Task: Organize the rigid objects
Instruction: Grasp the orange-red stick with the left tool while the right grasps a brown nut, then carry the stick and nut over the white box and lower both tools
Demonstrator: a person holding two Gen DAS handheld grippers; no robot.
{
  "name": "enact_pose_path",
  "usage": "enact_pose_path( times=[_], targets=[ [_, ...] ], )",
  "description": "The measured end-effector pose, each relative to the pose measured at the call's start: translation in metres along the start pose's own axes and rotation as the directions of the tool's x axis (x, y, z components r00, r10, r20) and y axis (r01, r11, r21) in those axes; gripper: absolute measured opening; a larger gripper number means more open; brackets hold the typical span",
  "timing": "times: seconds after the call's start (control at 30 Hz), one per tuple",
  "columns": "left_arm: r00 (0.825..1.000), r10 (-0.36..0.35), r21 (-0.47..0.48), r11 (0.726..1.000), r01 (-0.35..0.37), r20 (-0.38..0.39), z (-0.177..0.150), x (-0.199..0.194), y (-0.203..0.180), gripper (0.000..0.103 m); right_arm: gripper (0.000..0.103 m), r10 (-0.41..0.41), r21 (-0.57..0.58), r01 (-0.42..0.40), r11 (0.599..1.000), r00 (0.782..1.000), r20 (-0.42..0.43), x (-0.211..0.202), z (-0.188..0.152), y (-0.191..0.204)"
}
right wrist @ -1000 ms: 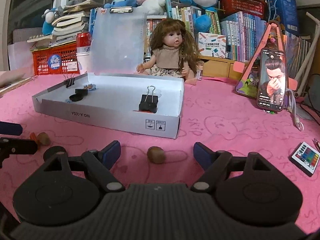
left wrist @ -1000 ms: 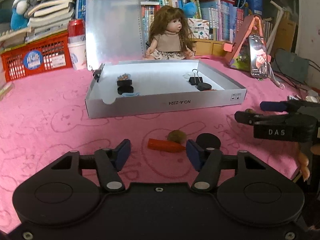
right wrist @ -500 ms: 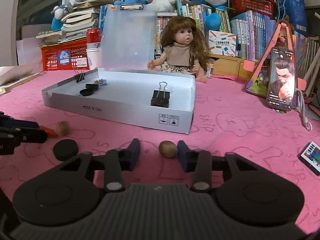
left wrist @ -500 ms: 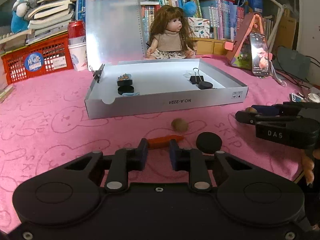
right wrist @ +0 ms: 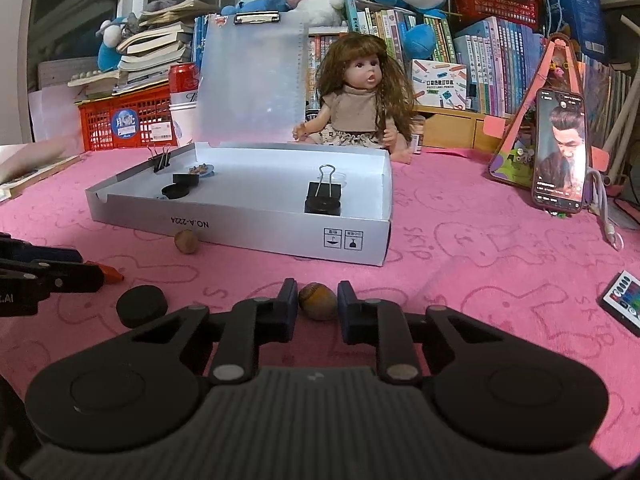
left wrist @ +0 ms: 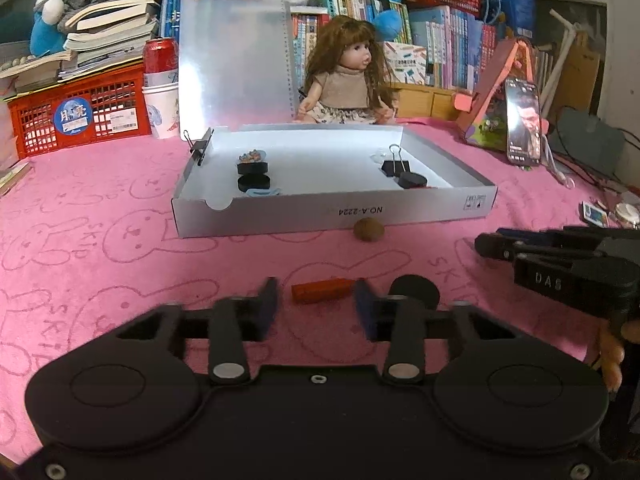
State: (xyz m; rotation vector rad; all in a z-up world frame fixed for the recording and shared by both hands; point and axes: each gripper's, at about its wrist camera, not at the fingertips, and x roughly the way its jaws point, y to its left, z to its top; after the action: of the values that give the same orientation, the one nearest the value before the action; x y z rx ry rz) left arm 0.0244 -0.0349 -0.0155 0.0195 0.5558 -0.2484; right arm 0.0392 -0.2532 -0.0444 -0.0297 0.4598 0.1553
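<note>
We saw right tongs [right wrist: 318,307] clamped on nut [right wrist: 317,306]; left tongs [left wrist: 316,307] opening around orange piece [left wrist: 322,290]; box [left wrist: 336,211] front edge at 12 o'clock.

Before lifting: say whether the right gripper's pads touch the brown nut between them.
Touching. The right wrist view shows the right gripper closed on the brown nut, both pads pressed against its sides, no gap visible.

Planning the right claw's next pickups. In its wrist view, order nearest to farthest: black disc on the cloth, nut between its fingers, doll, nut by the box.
1. Nut between the right claw fingers.
2. Black disc, left.
3. Nut by the box, left, farther back.
4. Doll, behind the box.
</note>
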Motion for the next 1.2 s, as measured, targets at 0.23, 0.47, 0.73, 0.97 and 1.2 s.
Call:
enact_pose_path(
  times=[0.23, 0.47, 0.73, 0.97, 1.2],
  targets=[
    [1.0, 0.017, -0.056, 0.998, -0.017, 0.0, -0.001, 0.009, -0.008, 0.053, 0.026, 0.003, 0.013, -0.003, 1.0, 1.0, 0.006, -0.002, -0.001, 0.001],
    [0.996, 0.092, -0.057, 0.994, -0.091, 0.016, -0.001, 0.015, -0.017, 0.042, 0.026, -0.002, 0.032, 0.002, 0.999, 1.0, 0.013, -0.002, -0.002, 0.001],
    [0.995, 0.1, -0.078, 0.992, -0.1, -0.005, 0.01, 0.015, -0.008, 0.041, 0.025, -0.015, 0.037, 0.015, 0.999, 1.0, 0.013, 0.0, 0.005, 0.002],
    [0.995, 0.103, -0.088, 0.991, -0.102, 0.004, 0.042, 0.018, 0.008, 0.041, 0.025, -0.026, 0.089, 0.024, 0.996, 0.999, 0.024, 0.005, 0.029, -0.006],
    [0.995, 0.094, -0.106, 0.99, -0.092, 0.016, 0.083, 0.029, 0.025, 0.041, 0.025, -0.03, 0.115, 0.027, 0.993, 0.999, 0.021, 0.019, 0.058, -0.013]
  ],
)
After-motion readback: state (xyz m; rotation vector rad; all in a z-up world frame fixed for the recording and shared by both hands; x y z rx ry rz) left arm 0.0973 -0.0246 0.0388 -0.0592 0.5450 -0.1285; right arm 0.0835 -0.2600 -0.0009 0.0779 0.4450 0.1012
